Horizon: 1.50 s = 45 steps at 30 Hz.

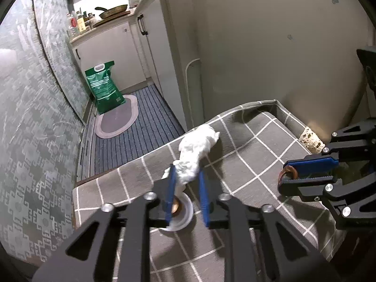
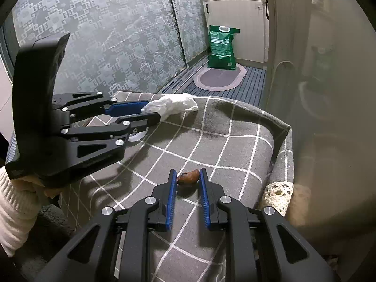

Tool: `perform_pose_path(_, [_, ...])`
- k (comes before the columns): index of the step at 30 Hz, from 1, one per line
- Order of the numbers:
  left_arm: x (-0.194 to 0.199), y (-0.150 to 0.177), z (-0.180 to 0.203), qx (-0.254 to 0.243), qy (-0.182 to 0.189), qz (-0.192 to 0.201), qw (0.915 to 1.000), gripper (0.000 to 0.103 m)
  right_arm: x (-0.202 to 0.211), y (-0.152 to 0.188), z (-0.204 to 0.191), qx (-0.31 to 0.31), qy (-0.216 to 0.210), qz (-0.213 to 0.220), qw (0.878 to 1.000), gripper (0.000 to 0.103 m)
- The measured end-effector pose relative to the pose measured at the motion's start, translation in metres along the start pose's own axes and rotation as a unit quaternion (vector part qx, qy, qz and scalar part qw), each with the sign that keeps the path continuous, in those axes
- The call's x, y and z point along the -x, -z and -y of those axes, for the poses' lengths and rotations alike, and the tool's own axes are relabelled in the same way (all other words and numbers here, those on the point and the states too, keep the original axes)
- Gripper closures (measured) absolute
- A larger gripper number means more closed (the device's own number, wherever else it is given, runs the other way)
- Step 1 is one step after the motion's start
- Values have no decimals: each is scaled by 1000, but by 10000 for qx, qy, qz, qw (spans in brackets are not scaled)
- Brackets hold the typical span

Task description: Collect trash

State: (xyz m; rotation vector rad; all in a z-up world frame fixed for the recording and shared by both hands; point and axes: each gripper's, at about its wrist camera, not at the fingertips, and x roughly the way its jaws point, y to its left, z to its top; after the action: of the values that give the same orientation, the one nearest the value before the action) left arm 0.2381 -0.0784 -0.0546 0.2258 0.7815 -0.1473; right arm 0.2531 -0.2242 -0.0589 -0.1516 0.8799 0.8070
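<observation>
A crumpled white tissue point(image 1: 197, 150) point(image 2: 174, 104) lies on a grey checked cloth point(image 1: 249, 141) point(image 2: 211, 145). My left gripper point(image 1: 186, 170) point(image 2: 152, 111) is shut on the tissue's near end, which bulges between the blue pads. Under its fingers sits a small white dish point(image 1: 185, 218) point(image 2: 137, 137) with a brown bit point(image 1: 176, 208) in it. To the right, my right gripper point(image 2: 188, 172) point(image 1: 283, 175) is shut on a brown scrap point(image 2: 188, 177) point(image 1: 287, 175), pinched at the fingertips just above the cloth.
A pale appliance wall point(image 1: 270, 47) rises behind the cloth, with a lacy cream pad point(image 1: 312, 141) at its corner. Patterned glass doors point(image 2: 105, 35) stand to the left. On the striped floor are an oval mat point(image 1: 116, 119) and a green bag point(image 1: 104, 87). A white sleeve point(image 2: 14, 211) holds the left gripper.
</observation>
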Motion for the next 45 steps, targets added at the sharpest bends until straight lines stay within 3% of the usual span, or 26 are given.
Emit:
perform_pose_path(6, [-1,-2,-7,107,15,26,9999,99,2,1,-1,-10,-7,22,10000,84])
perform_pose_path(15, [11,1,-19,526,485,113,9974,100,5,-4,-3,-16,-4,90,10000,84])
perform_pose_path(23, [31,5,-32,1025,1011,238,9893,100,6,-12,-18,41,-2,129,9999,84])
perform_pose_path(29, [47,9,-48,1487,1411,332,9782,100,7,-18,-32,100,-15,164,9998,84])
perform_pose_path(35, [62,17,-66,1682,1456,374,9742,100,4,-27,-49,206,-51,187,9996,84])
perform_pose_path(45, [90,40,-104,1853,1145,428,9751,100,-3,-44,-82,449,-155,222,9986,84])
